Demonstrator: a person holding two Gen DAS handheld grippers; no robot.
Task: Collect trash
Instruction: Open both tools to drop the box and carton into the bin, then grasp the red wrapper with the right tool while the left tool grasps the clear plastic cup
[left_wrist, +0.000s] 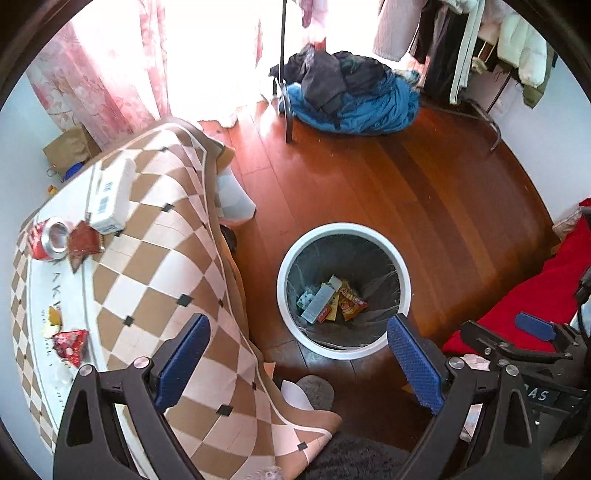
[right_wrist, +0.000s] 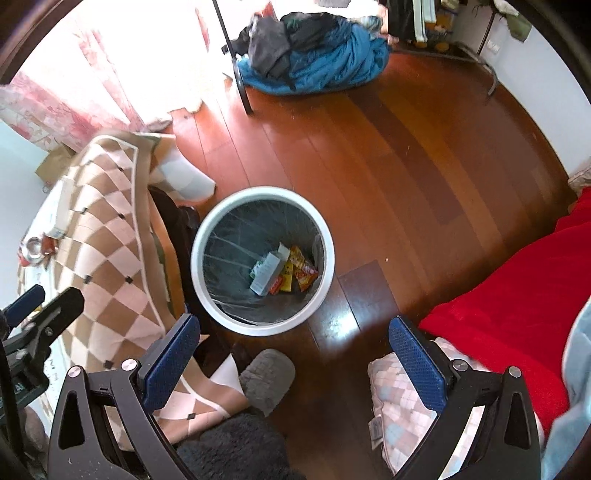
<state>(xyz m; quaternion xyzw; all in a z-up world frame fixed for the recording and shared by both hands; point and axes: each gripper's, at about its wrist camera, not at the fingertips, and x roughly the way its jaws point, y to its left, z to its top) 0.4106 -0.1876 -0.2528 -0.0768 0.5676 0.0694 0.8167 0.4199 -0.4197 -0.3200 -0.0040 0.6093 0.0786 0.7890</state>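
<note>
A white round trash bin (left_wrist: 404, 280) (right_wrist: 325, 236) with a dark liner stands on the wooden floor and holds several wrappers and a small box (left_wrist: 318, 305) (right_wrist: 266, 273). On the checked tablecloth at the left lie a crushed red can (left_wrist: 50, 240), a dark red wrapper (left_wrist: 84, 242), a white carton (left_wrist: 109, 199), a red foil wrapper (left_wrist: 71, 345) and a small yellow scrap (left_wrist: 53, 319). My left gripper (left_wrist: 299, 362) hangs open above the table's edge and the bin, empty. My right gripper (right_wrist: 295, 365) is open above the floor just in front of the bin, empty.
The table (left_wrist: 166, 229) draped in a brown-and-cream cloth fills the left. A red blanket (right_wrist: 517, 306) lies at right, a grey slipper (right_wrist: 267, 376) sits near the bin, and a blue heap of clothes (left_wrist: 354, 99) lies by a rack at the back. Bare wooden floor (right_wrist: 424, 177) spreads beyond the bin.
</note>
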